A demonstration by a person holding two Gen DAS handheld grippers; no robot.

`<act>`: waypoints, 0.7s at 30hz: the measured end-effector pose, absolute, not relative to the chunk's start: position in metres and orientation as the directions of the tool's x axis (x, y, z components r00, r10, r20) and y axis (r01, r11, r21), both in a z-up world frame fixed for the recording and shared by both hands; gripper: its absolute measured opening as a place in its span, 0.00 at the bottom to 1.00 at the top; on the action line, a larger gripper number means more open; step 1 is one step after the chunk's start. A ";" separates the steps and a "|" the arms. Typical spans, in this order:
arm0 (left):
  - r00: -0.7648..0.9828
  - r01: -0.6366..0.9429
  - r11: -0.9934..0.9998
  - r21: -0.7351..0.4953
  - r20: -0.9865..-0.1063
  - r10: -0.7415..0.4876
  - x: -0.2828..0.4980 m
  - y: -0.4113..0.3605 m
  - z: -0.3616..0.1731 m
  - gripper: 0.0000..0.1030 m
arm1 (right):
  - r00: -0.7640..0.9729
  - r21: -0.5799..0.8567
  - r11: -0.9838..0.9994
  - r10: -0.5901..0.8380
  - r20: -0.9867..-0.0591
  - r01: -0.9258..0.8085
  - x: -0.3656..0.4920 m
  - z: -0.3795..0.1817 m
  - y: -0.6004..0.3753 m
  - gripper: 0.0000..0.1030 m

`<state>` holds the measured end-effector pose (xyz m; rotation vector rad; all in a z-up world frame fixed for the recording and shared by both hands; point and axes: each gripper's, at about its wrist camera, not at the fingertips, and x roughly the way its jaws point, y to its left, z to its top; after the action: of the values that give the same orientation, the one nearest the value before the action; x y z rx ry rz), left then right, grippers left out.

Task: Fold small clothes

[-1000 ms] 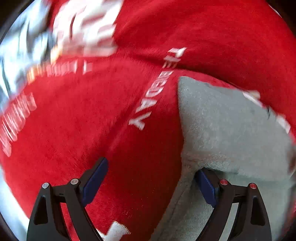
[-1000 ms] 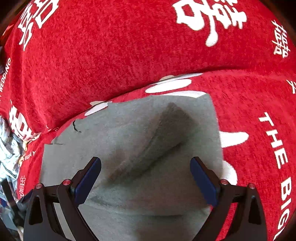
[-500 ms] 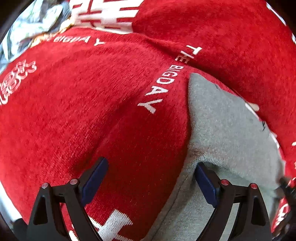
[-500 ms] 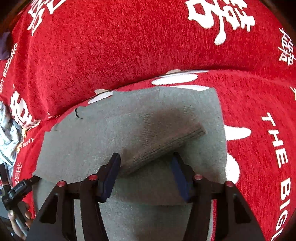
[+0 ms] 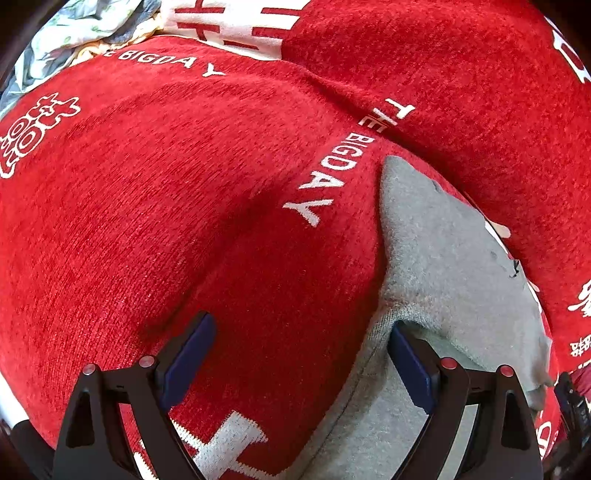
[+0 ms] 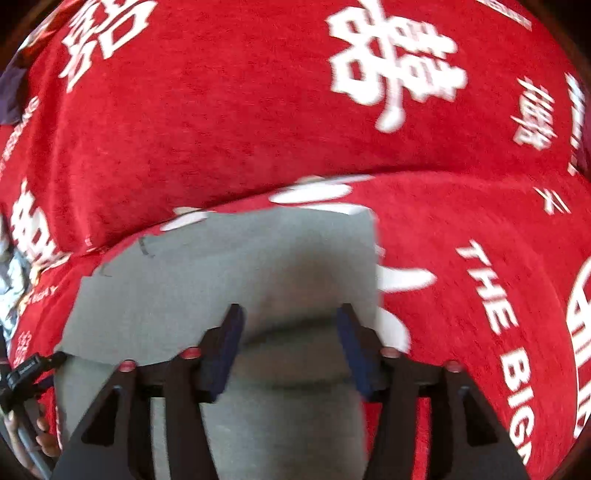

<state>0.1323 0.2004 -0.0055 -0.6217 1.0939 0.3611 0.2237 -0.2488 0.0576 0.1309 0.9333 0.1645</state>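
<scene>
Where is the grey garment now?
The grey garment lies on the red printed cover, low centre in the right wrist view, lower right in the left.

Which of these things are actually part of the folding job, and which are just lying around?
Part of the job:
- grey garment
- left gripper
- right gripper, its jaws just reopened over the garment

Just lying about:
- red cover underneath, with white lettering
- crumpled floral cloth at the far corner
</scene>
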 end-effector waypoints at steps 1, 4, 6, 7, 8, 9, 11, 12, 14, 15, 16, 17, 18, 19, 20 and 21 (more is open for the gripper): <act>0.422 -0.562 0.777 -0.285 -0.906 -0.027 0.133 0.200 -0.006 0.90 | 0.555 0.170 0.978 0.209 -0.805 -0.122 0.230 0.048 -0.238 0.74; 0.393 -0.560 0.791 -0.246 -0.920 -0.009 0.130 0.194 -0.001 0.90 | 0.434 0.114 0.985 0.160 -0.887 -0.131 0.238 0.018 -0.227 0.74; 0.399 -0.542 0.801 -0.255 -0.917 -0.022 0.120 0.189 0.004 0.90 | 0.495 0.110 0.983 0.169 -0.852 -0.147 0.230 0.028 -0.229 0.74; 0.404 -0.530 0.807 -0.262 -0.914 -0.032 0.115 0.185 0.007 0.90 | 0.507 0.120 0.982 0.177 -0.844 -0.142 0.228 0.032 -0.232 0.74; 0.408 -0.520 0.812 -0.264 -0.912 -0.036 0.110 0.180 0.010 0.90 | 0.522 0.129 0.982 0.184 -0.833 -0.140 0.227 0.036 -0.235 0.74; 0.416 -0.507 0.820 -0.267 -0.909 -0.039 0.109 0.175 0.014 0.90 | 0.544 0.128 0.982 0.183 -0.819 -0.138 0.226 0.040 -0.237 0.74; 0.439 -0.462 0.845 -0.268 -0.897 -0.044 0.118 0.160 0.024 0.90 | 0.574 0.091 0.987 0.153 -0.804 -0.135 0.232 0.046 -0.235 0.74; 0.461 -0.436 0.858 -0.272 -0.886 -0.047 0.128 0.152 0.031 0.90 | 0.576 0.079 0.988 0.143 -0.805 -0.135 0.237 0.046 -0.230 0.74; 0.492 -0.392 0.876 -0.282 -0.869 -0.059 0.151 0.141 0.040 0.90 | 0.562 0.082 0.986 0.149 -0.814 -0.142 0.248 0.045 -0.226 0.74; 0.501 -0.361 0.889 -0.282 -0.863 -0.070 0.168 0.134 0.042 0.90 | 0.554 0.084 0.986 0.152 -0.819 -0.147 0.255 0.042 -0.221 0.74; 0.500 -0.331 0.901 -0.281 -0.862 -0.085 0.186 0.128 0.040 0.90 | 0.545 0.087 0.985 0.156 -0.824 -0.151 0.259 0.039 -0.217 0.74; 0.493 -0.320 0.908 -0.271 -0.866 -0.085 0.197 0.125 0.037 0.90 | 0.538 0.090 0.984 0.159 -0.828 -0.153 0.261 0.037 -0.214 0.74; 0.484 -0.303 0.916 -0.262 -0.870 -0.089 0.210 0.122 0.034 0.90 | 0.529 0.094 0.983 0.164 -0.833 -0.156 0.262 0.034 -0.211 0.74; 0.475 -0.265 0.925 -0.271 -0.872 -0.120 0.227 0.115 0.027 0.90 | 0.522 0.100 0.982 0.170 -0.836 -0.160 0.263 0.033 -0.209 0.74; 0.467 -0.257 0.929 -0.267 -0.876 -0.123 0.233 0.113 0.022 0.90 | 0.520 0.102 0.981 0.175 -0.836 -0.166 0.262 0.032 -0.207 0.74; 0.446 -0.265 0.932 -0.247 -0.889 -0.108 0.240 0.114 0.013 0.90 | 0.519 0.098 0.980 0.176 -0.836 -0.173 0.260 0.031 -0.206 0.74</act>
<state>0.2403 0.1141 0.0132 -0.3779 1.1119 0.1002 0.2597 -0.2064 0.0310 0.0022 1.0032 0.2092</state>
